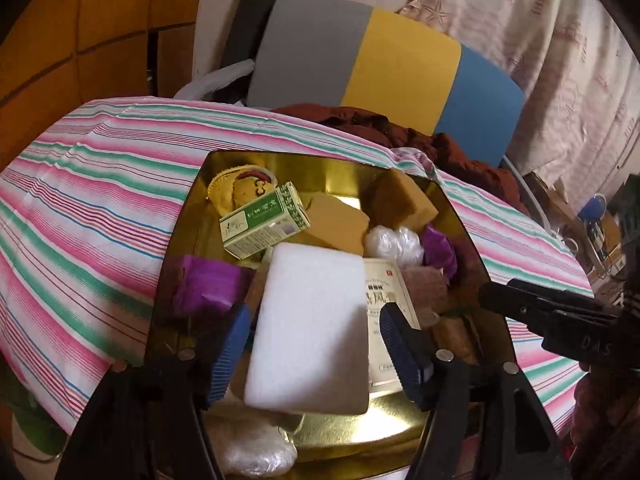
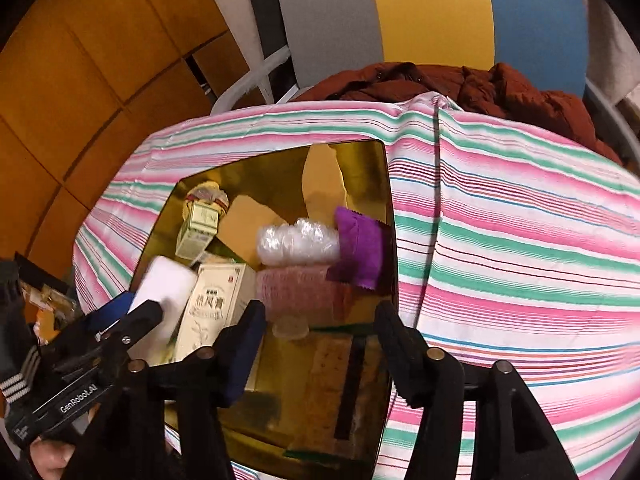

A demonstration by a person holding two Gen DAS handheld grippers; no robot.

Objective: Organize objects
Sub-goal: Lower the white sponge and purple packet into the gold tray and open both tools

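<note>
A shiny gold tray (image 1: pixel 344 428) sits on a striped cloth and holds several items. My left gripper (image 1: pixel 316 344) is shut on a white sponge block (image 1: pixel 312 324), held over the tray's near side. In the tray lie a green box (image 1: pixel 264 220), a beige box with red print (image 1: pixel 384 292), purple packets (image 1: pixel 208 288), a clear plastic wad (image 1: pixel 394 242) and tan sponges (image 1: pixel 340 220). My right gripper (image 2: pixel 320 340) is open and empty above the tray's near part (image 2: pixel 332 400). The white sponge block (image 2: pixel 166 292) and left gripper (image 2: pixel 120 328) show at its left.
The pink, green and white striped cloth (image 1: pixel 88 184) covers the table. A dark red jacket (image 1: pixel 400 128) and a grey, yellow and blue board (image 1: pixel 380 64) lie behind. Orange wooden panels (image 2: pixel 80 80) stand at left. A plastic bag (image 1: pixel 256 456) lies by the tray's near edge.
</note>
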